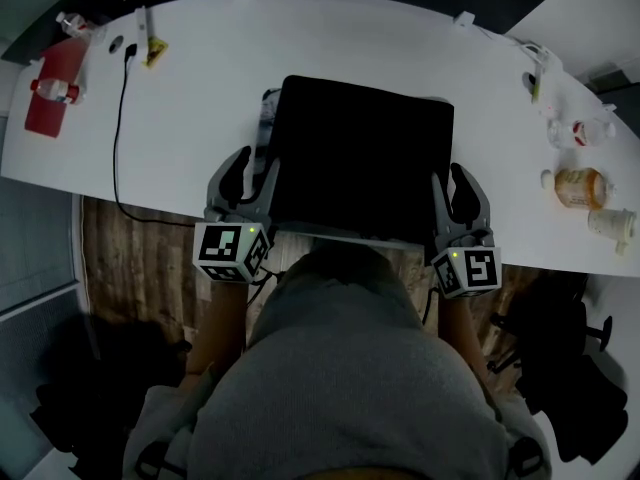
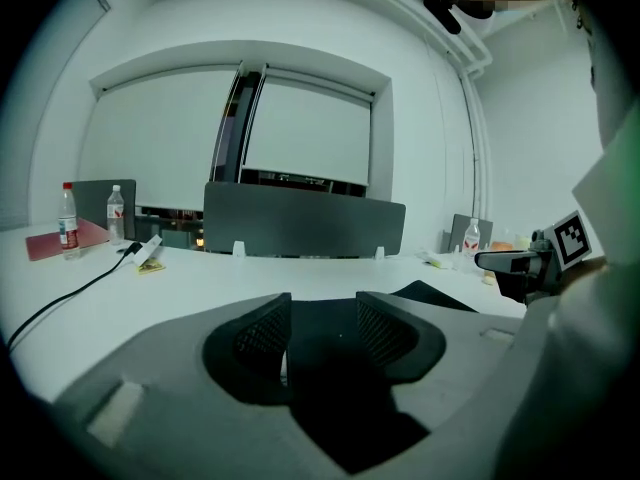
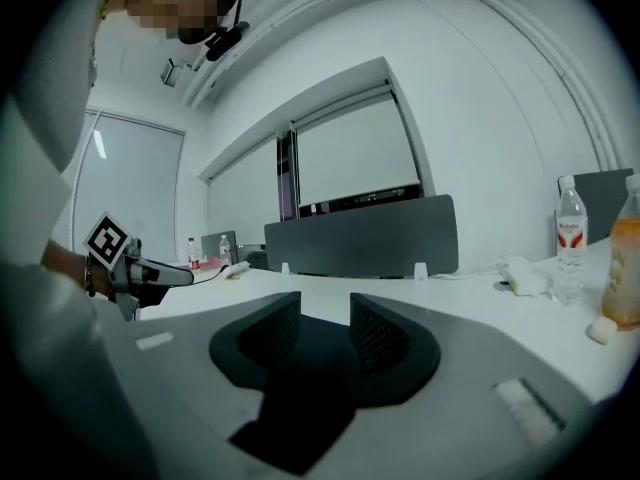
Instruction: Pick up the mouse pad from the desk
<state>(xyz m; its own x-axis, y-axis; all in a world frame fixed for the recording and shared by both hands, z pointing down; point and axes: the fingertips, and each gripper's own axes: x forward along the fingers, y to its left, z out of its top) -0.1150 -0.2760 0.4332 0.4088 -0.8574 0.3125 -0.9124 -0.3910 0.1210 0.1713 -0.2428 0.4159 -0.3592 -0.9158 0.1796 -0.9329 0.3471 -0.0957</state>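
We look down on a white curved worktop (image 1: pixel 200 68) with the black mouse pad (image 1: pixel 360 158) lying flat in the middle of the frame, its near edge close to the worktop's near edge. The left gripper (image 1: pixel 257 168) sits at the pad's lower left corner and the right gripper (image 1: pixel 455 183) at its lower right corner, each with a marker cube (image 1: pixel 230 251) behind it. In the left gripper view we see the left gripper (image 2: pixel 322 308) with its fingers (image 2: pixel 260 338) spread apart. The dark mouse pad (image 2: pixel 430 296) fills the gap between them and runs off to the right, and we see neither finger pressing on it. In the right gripper view the right gripper (image 3: pixel 325 313) also has its fingers (image 3: pixel 380 338) parted, with the dark pad low in the gap and white worktop beyond, so neither gripper has hold of anything. At the upper left of the head view we find a red folder (image 1: pixel 45 118) with a small bottle (image 1: pixel 55 90) lying on it, and a black cable (image 1: pixel 120 138) trailing down over the worktop's near edge. At the right edge lie an amber bottle (image 1: pixel 580 186), a clear bottle (image 1: pixel 580 131) and a white jar (image 1: pixel 612 223). A dark divider panel (image 2: pixel 305 223) stands along the far side of the worktop. The person's grey top (image 1: pixel 350 388) fills the bottom of the head view above a wooden floor (image 1: pixel 130 268).
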